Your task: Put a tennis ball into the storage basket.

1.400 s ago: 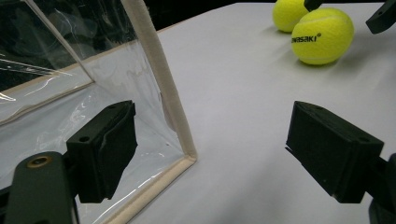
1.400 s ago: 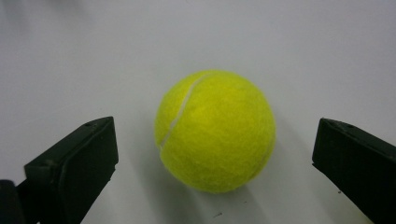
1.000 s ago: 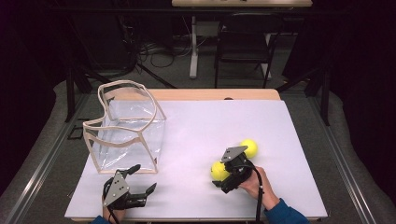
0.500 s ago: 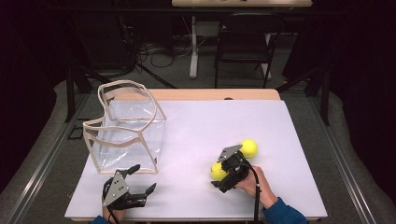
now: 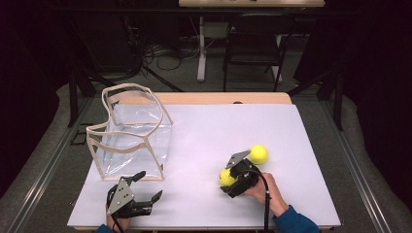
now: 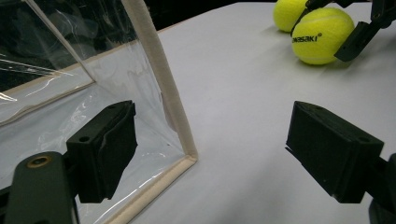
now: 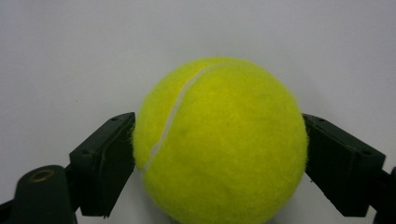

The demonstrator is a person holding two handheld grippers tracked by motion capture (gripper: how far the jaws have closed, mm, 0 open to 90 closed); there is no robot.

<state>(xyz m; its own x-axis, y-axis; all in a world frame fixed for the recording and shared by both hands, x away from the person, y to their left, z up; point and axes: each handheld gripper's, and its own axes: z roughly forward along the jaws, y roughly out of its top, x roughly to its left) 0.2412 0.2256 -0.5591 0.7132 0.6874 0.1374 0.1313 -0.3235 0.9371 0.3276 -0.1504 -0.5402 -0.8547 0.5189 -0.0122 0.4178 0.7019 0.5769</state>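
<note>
Right hand-held gripper [image 7: 219, 154] tight on tennis ball [image 7: 219, 140]

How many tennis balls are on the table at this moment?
2. One tennis ball sits between the jaws of the right gripper, which press its sides. The other tennis ball lies free on the white table, just behind that gripper. None seems hidden.

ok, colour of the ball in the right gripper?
Yellow-green with a pale curved seam; the ball shows best in the right gripper view.
</note>
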